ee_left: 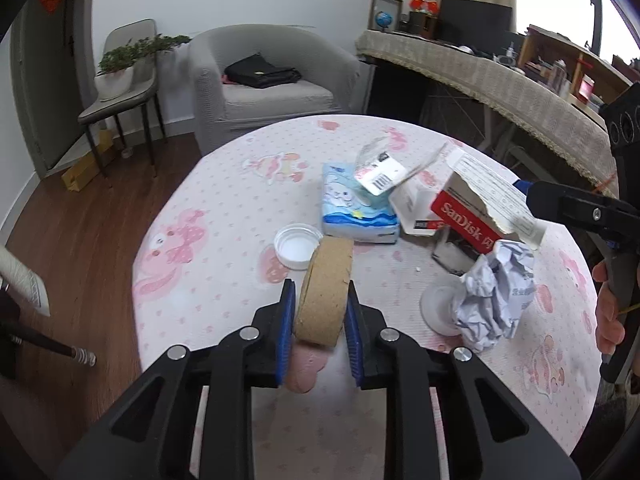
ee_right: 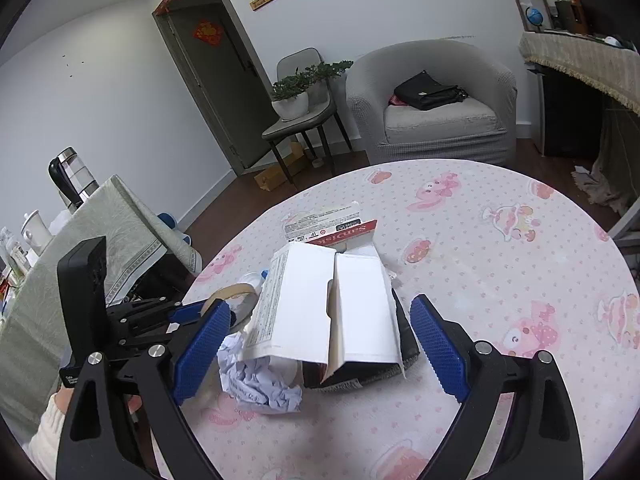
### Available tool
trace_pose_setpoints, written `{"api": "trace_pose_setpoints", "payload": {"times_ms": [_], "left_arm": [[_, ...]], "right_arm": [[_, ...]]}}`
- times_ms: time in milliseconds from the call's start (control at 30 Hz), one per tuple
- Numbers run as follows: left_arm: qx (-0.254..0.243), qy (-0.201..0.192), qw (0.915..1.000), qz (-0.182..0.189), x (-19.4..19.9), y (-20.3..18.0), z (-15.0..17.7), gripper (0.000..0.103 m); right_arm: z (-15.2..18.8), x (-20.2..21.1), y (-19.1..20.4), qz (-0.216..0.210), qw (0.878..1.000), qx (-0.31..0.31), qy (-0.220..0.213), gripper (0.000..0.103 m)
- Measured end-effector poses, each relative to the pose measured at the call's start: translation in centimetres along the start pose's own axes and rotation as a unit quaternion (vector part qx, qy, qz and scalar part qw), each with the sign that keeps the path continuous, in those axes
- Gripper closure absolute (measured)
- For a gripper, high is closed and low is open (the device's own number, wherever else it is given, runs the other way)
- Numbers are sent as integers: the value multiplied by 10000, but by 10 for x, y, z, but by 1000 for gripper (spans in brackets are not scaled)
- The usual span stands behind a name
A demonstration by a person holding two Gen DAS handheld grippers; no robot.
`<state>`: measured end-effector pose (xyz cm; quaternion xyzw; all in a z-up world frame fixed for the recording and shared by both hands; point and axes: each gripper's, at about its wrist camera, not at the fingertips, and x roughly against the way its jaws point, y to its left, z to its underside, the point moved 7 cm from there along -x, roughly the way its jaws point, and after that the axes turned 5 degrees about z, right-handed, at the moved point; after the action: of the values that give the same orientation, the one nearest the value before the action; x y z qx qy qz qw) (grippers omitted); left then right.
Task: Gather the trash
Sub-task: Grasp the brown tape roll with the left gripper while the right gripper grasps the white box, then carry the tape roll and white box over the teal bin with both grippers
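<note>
The left gripper (ee_left: 320,312), angled down over the table (ee_left: 224,240) near its front edge, clamps an upright cardboard tape roll (ee_left: 326,292). To the right, the right gripper (ee_right: 320,344), tilted downward, stands wide apart around the torn white box (ee_right: 320,304), not touching.

Tape roll (ee_left: 326,290) stands on edge on table (ee_left: 224,240), cap (ee_left: 298,246) just behind-left, tissue pack (ee_left: 358,204) behind. Crumpled paper (ee_left: 494,292) lies right of roll, torn box (ee_left: 476,208) behind it.

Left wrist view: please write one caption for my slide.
Left gripper clamps an empty tape roll above the table.
</note>
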<state>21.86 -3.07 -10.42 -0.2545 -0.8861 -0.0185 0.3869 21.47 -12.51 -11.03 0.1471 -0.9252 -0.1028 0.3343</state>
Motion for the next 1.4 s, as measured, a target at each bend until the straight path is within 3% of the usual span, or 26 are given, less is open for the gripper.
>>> {"api": "trace_pose_setpoints", "payload": {"times_ms": [333, 433, 533, 667, 833, 1033, 1400], "left_arm": [[60, -187, 9997, 136, 21, -4, 0, 78], [55, -174, 9997, 155, 25, -5, 3, 78], [48, -154, 9997, 159, 29, -5, 7, 78], [29, -194, 9997, 135, 37, -7, 10, 78], [76, -238, 9996, 90, 46, -6, 15, 78], [119, -305, 9995, -10, 61, -3, 23, 78], [361, -416, 9981, -293, 94, 18, 44, 78]], "right_arm": [[1, -17, 1, 313, 9995, -72, 36, 11], [0, -18, 3, 490, 9988, 68, 28, 29], [3, -20, 3, 667, 9975, 236, 58, 35], [4, -18, 1, 573, 9982, 158, 60, 46], [4, -10, 2, 533, 9985, 95, -59, 49], [-8, 15, 6, 471, 9976, 25, -509, 49], [-6, 33, 34, -42, 9972, 18, -745, 49]]}}
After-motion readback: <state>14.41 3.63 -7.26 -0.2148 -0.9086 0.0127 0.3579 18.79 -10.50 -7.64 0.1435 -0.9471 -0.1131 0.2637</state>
